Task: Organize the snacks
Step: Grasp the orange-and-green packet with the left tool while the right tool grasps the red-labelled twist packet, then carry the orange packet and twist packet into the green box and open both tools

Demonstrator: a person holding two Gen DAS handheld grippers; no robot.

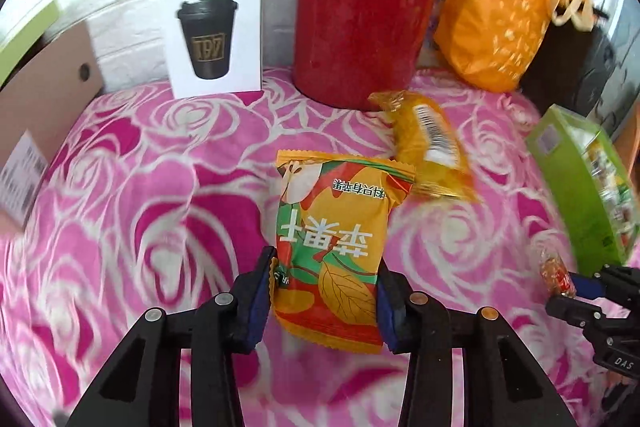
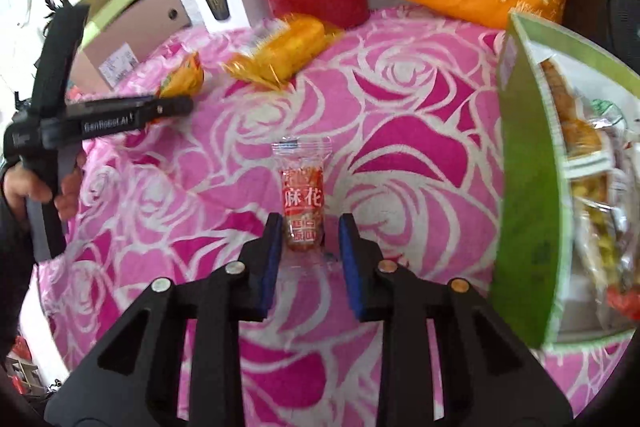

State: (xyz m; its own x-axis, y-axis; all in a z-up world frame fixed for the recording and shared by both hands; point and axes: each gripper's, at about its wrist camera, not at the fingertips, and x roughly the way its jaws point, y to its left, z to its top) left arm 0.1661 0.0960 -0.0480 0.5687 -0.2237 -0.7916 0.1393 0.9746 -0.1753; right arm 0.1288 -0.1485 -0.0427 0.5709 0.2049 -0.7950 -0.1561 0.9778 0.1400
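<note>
Item one: a small clear-plastic sachet of fried twist snack with red lettering (image 2: pixel 303 195), slim and crinkly, its lower end lying between the blue-padded jaws of the right gripper (image 2: pixel 308 239); the left pad appears to touch it while a gap shows on the right, so the jaws read as not yet clenched, though the packet may be pinched by its transparent seal, which cannot be told. Item two: an orange-and-green glossy foil pillow pack printed with an apple picture (image 1: pixel 332 247), puffed, crimped at both ends, grasped at its lower half by the left gripper (image 1: pixel 326 291), whose jaws press its two sides. Item three: a yellow translucent film packet with a barcode label (image 1: pixel 430 147), blurred, lying loose on the cloth just beyond the apple pack. Receiving container: a lime-green cardboard tray box with white inner dividers (image 2: pixel 528 155), tilted in the right view, already stocked with wrapped snacks, just beside the right gripper. Step in hand, by judgement: picking up single packets for sorting into that box; the next move calls for firming the right grip on the sachet, then carrying both packs over the green wall to a free compartment. Support: a bench under a soft pink rose-pattern cloth (image 2: pixel 400 107). Backdrop: a glossy red round-bodied thermos jug (image 1: pixel 360 7), a white carton printed with a black cup (image 1: pixel 216 27), an orange crinkled bag (image 1: pixel 500 7).
</note>
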